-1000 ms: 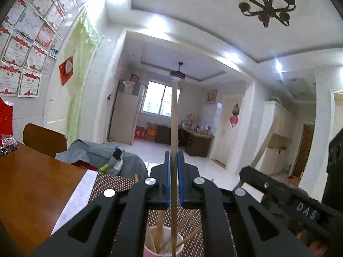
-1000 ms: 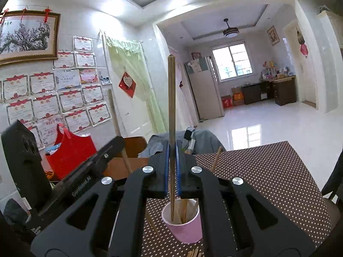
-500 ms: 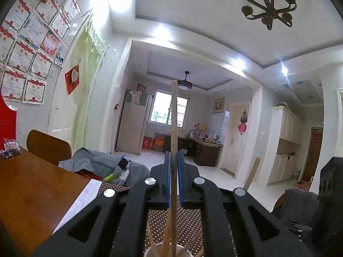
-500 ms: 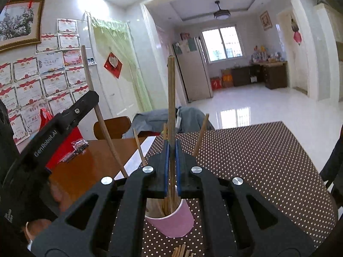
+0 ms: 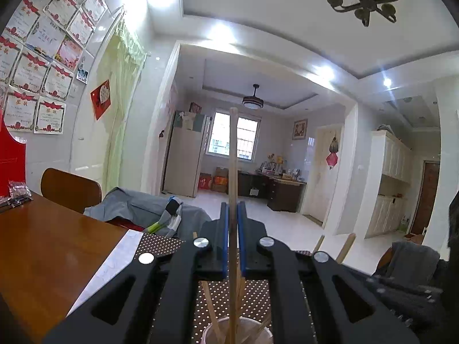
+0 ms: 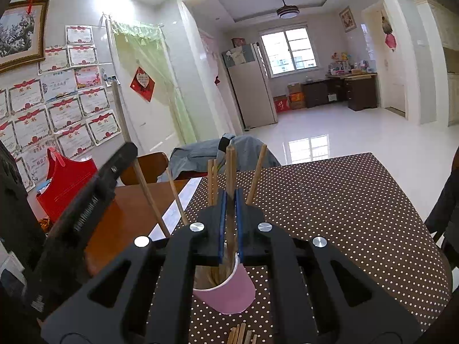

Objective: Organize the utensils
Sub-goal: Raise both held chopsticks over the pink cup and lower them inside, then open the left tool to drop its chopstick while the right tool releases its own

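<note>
- The bench [image 6: 358, 200] wears a brown cloth with white dots; to its left the bare polished wood [image 5: 48, 246] shows, with a pale strip of paper between the two.
- A pink cup [image 6: 226, 292] stands on the dotted cloth, holding several wooden chopsticks [image 6: 256, 172] that lean out at angles.
- More chopsticks lie flat in a loose pile [image 6: 239, 335] on the cloth, just on the near side of the cup.
- The left hand-held gripper [image 5: 233, 246] is clamped on one upright chopstick [image 5: 233, 154], whose lower end reaches into the cup [image 5: 238, 332].
- The right hand-held gripper [image 6: 229, 220] is over the cup, its jaws just starting to part, with a chopstick [image 6: 229, 166] standing between them.
- A red bag [image 6: 66, 183] sits on the wood at the far left, under a wall of framed certificates [image 6: 57, 109].
- A grey garment [image 5: 143, 209] is draped over a chair at the far edge.
- Beyond an archway are a glossy white floor, a fridge [image 6: 252, 86] and a barred window [image 5: 235, 134].
</note>
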Demonstrator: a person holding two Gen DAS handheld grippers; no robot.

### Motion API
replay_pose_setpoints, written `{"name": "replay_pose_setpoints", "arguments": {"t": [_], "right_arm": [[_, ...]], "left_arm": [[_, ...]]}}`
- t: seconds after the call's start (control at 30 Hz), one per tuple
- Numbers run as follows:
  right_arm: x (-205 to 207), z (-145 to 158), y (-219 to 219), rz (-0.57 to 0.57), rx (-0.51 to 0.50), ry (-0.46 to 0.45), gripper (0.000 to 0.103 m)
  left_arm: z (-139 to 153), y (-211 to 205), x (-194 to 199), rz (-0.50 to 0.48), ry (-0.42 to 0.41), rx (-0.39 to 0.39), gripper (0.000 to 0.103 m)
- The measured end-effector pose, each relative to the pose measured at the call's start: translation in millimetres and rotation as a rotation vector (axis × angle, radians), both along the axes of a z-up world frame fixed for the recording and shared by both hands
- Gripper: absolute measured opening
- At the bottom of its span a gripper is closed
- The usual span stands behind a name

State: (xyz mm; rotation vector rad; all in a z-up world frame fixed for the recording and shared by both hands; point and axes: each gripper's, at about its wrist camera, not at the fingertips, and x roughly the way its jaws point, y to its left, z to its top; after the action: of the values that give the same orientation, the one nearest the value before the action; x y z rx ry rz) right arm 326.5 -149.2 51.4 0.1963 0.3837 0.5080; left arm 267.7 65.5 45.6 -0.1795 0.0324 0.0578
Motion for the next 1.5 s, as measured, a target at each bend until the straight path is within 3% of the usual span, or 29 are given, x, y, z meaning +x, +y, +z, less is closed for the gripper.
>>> {"name": "replay_pose_setpoints", "arguments": {"t": [0.07,0.2,0.27,0.57,0.63,0.83,1.17,1.5], "right_arm": [[-0.7,0.0,-0.6,-0.002,-0.003,-0.002,0.013],[-3.5,0.8,-1.1,-0.006,-0.006,-0.010,0.031],[-5.1,1.7,-1.6,-0.014,-0.008,-0.021,0.047],[-9.5,5.0,-7.7,-0.060,-0.028,-0.046,0.053],[-8.9,5.1,-9.1,-0.068,-0.029,-0.042,0.053],[-8.1,6.1,-11.0,-0.076,-0.030,-0.036,0.054],[-14.4,5.0,-9.5,-0.056,-0.029,-0.025,0.054],[-44.4,-23.3,-27.7,-0.085,-0.138,0.032,0.054]], "left_arm": [[-3.6,-0.3,2.9,-0.005,0.017,0.002,0.006],[-8.7,-3.2,4.0,-0.014,0.039,0.010,0.006],[-10.6,-3.7,3.5,-0.017,0.049,0.012,0.006],[-15.5,-5.5,4.3,-0.032,0.113,0.002,0.008],[-16.0,-6.4,4.6,-0.038,0.134,0.001,0.025],[-14.0,-7.2,0.0,-0.046,0.153,-0.005,0.032],[-8.7,-2.1,-20.8,-0.049,0.203,0.008,0.034],[-16.3,-18.7,-54.8,-0.089,0.296,0.072,0.041]]}}
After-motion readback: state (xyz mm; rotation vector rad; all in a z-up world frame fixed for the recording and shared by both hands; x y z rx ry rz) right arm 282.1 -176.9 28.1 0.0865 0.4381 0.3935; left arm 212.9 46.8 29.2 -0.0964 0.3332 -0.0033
